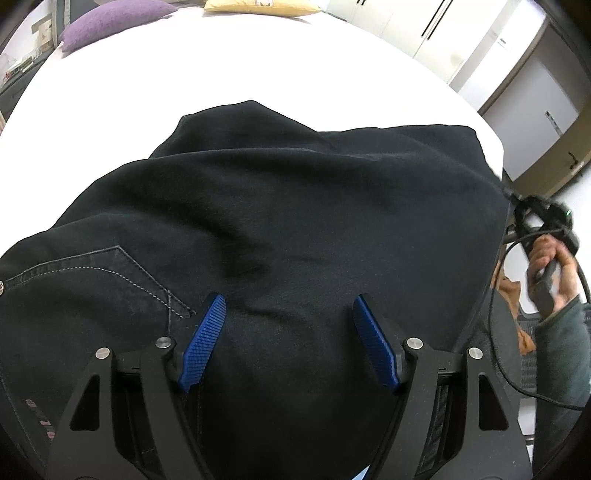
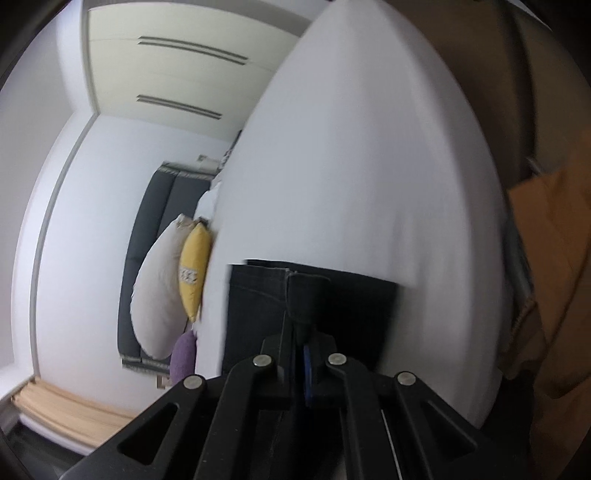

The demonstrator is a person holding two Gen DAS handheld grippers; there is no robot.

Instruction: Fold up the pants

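The black pants (image 1: 280, 221) lie spread and rumpled on the white table (image 1: 221, 74), a stitched back pocket at the near left. The left gripper (image 1: 290, 339) hangs over the near part of the cloth with its blue pads (image 1: 205, 339) well apart, gripping nothing. The right gripper (image 2: 301, 354), held in a person's hand (image 1: 554, 273) at the table's right edge, is clamped on the hem of a pant leg (fingers pressed together on the dark fabric); purple (image 1: 110, 22) and yellow (image 1: 255, 7) cushions sit at the far side.

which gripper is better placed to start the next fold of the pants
Probably the right. The right gripper is shut on the hem of the black pants, so it can carry that end over. The left gripper is open above the seat area, gripping nothing, better suited to pinning the cloth.
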